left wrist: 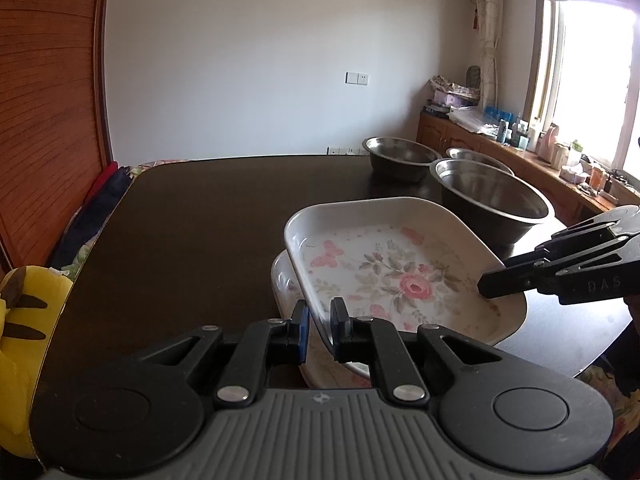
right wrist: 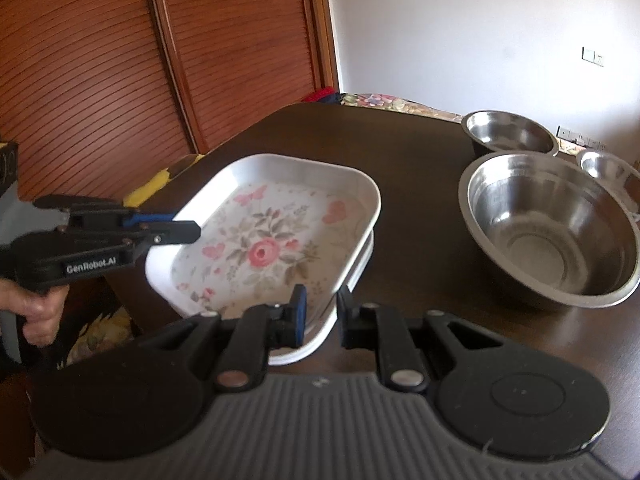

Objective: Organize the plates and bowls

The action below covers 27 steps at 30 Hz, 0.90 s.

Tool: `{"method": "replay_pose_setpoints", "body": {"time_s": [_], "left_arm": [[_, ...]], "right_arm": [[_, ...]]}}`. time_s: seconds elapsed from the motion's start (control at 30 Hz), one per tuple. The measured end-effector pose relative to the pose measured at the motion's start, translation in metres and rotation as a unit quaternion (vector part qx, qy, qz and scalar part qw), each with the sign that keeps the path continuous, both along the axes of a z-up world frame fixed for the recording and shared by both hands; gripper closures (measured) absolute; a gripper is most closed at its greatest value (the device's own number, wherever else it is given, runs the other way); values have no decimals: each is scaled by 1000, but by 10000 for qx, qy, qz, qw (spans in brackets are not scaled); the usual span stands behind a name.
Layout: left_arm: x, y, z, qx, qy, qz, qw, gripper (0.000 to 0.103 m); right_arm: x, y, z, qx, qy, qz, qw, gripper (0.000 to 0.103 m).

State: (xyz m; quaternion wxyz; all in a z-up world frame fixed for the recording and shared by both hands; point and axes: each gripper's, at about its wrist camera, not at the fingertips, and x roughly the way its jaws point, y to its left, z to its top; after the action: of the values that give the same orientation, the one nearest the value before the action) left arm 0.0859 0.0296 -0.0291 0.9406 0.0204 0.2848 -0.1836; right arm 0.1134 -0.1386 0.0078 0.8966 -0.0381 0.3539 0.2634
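A white rectangular plate with a pink rose print [left wrist: 400,264] [right wrist: 272,236] is held tilted just above a second like plate [left wrist: 286,284] [right wrist: 360,258] on the dark table [left wrist: 200,220]. My left gripper [left wrist: 320,320] is shut on the upper plate's near rim; it also shows in the right wrist view [right wrist: 184,234]. My right gripper [right wrist: 322,312] is shut on the opposite rim and shows in the left wrist view [left wrist: 490,286]. Three steel bowls stand beyond: a large one [left wrist: 492,200] [right wrist: 548,228], a medium one [left wrist: 400,158] [right wrist: 508,132], and a small one [left wrist: 476,158] [right wrist: 608,166].
A yellow plush toy [left wrist: 20,328] sits at the table's left edge. Brown louvred doors [right wrist: 140,60] stand to the left. A wooden sideboard with clutter [left wrist: 520,140] runs under the window beyond the bowls.
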Motion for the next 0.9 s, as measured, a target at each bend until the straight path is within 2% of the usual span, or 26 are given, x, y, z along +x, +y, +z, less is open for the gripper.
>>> {"method": "replay_pose_setpoints", "body": {"time_s": [0.7,0.83,0.9], "left_arm": [[-1,-1,-6,50,-53,75,9999,61],[-1,-1,-7,49,-51,79,9999,52],[-1,1,-7,10,-83,102,9999,51]], "right_arm": [[2,5,-11,-49,75,-39,10000,85],[1,4,-9,-36,35,-47,10000,84],[2,4,-7,-33,-7,-54,10000,83]]}}
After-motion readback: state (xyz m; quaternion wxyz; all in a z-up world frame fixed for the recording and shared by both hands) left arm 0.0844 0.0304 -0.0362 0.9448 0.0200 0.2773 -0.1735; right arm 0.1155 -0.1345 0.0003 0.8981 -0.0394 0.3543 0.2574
